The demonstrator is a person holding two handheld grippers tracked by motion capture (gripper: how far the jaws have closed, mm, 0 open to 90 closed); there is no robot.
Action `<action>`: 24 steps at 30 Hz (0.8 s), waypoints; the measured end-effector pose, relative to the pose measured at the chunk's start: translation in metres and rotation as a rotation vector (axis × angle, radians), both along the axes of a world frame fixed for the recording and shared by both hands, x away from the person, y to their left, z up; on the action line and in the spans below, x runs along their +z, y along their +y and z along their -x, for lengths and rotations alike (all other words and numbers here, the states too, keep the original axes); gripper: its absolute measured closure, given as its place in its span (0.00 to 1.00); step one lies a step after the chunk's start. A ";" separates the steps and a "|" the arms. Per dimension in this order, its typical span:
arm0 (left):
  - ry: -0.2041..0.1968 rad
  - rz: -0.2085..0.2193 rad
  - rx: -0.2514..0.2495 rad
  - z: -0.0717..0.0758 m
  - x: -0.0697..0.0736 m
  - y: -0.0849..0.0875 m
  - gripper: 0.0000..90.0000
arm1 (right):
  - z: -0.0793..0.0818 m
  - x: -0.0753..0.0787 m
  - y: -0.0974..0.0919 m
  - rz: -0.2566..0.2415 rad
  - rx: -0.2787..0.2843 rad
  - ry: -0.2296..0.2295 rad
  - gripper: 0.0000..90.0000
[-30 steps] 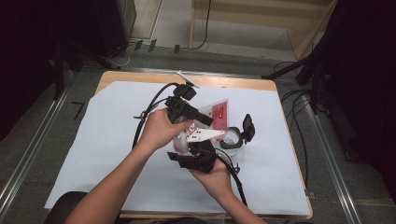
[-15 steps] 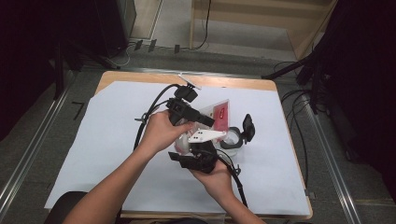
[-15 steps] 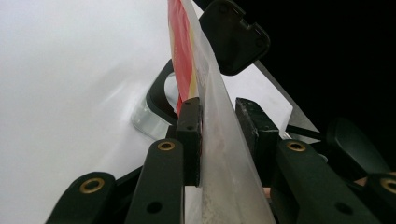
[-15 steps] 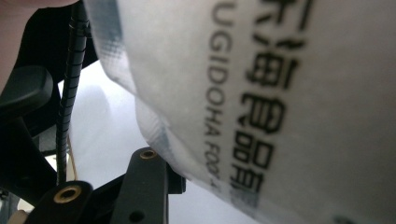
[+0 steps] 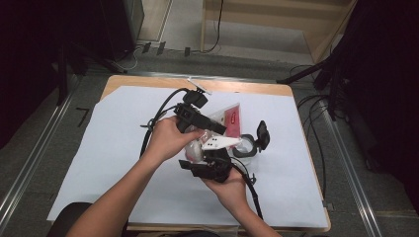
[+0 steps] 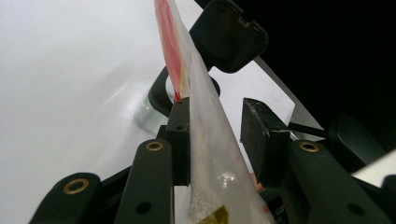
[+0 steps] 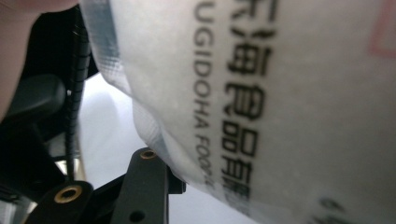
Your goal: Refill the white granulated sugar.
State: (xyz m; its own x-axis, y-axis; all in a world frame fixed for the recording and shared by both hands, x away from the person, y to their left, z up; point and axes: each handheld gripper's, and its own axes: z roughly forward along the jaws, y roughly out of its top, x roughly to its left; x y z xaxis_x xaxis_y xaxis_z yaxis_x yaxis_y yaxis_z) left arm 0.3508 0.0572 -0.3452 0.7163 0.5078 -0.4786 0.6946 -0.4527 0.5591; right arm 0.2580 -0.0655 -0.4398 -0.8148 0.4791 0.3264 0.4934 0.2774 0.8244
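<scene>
The bag (image 5: pixel 225 121) is lying long-axis toward 1 o'clock above the tabletop (image 5: pixel 123 148); left claw (image 6: pixel 217 135) is just opening around it, right claw (image 5: pixel 210 165) is grasping it.

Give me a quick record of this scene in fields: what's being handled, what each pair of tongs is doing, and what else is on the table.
item: bag, clear, red print
left tongs: jaws either side of bag, just opening; one pad touches it, the other stands clear
right tongs: at the bag's lower end; grip unclear
nearby: glass jar with black lid flipped open
surface: white sheet on wooden table
</scene>
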 end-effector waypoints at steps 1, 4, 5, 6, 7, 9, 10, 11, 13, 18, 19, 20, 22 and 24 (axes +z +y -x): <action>0.002 0.004 0.000 0.000 0.001 0.001 0.72 | 0.000 0.000 0.000 -0.007 0.005 0.002 0.72; 0.011 0.018 0.018 -0.002 0.003 0.005 0.73 | -0.001 0.002 0.000 -0.023 0.006 0.001 0.72; 0.016 0.017 0.020 -0.002 0.003 0.006 0.76 | -0.001 0.003 -0.001 -0.021 0.006 -0.002 0.72; 0.014 0.012 0.023 -0.001 0.003 0.005 0.77 | -0.001 0.003 0.000 -0.015 0.005 -0.006 0.72; 0.002 -0.004 0.013 0.000 0.002 0.004 0.79 | 0.000 0.003 0.000 -0.006 0.005 -0.011 0.72; -0.015 -0.016 0.013 0.002 0.002 0.001 0.80 | 0.000 0.002 0.002 0.012 0.008 -0.008 0.71; -0.024 -0.022 0.014 0.003 0.001 -0.001 0.80 | 0.000 0.001 0.003 0.016 0.008 -0.006 0.71; -0.037 -0.030 0.013 0.004 0.001 -0.003 0.81 | -0.001 0.000 0.003 0.019 0.013 0.001 0.71; -0.030 -0.023 0.013 0.003 0.000 -0.004 0.81 | -0.002 -0.004 0.003 0.016 0.015 0.007 0.70; -0.026 -0.003 0.018 0.003 0.000 -0.005 0.81 | 0.000 -0.004 0.004 0.018 0.007 -0.006 0.70; -0.026 -0.005 0.015 0.003 0.000 -0.005 0.81 | 0.000 -0.003 0.004 0.022 0.006 -0.012 0.70; -0.023 0.002 0.013 0.003 0.001 -0.004 0.80 | 0.001 -0.003 0.004 0.020 0.001 -0.010 0.70; -0.023 0.019 0.015 0.003 0.002 -0.003 0.78 | 0.002 -0.001 0.004 0.016 -0.002 -0.019 0.71; -0.047 0.017 0.014 0.004 0.004 -0.002 0.76 | 0.002 0.002 0.003 0.005 -0.003 -0.017 0.71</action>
State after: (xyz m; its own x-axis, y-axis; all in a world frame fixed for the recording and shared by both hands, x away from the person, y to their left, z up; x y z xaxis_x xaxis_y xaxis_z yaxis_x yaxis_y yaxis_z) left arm 0.3471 0.0555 -0.3411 0.7309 0.5102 -0.4534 0.6738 -0.4330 0.5988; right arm 0.2563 -0.0622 -0.4381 -0.8188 0.4832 0.3100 0.4800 0.2799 0.8314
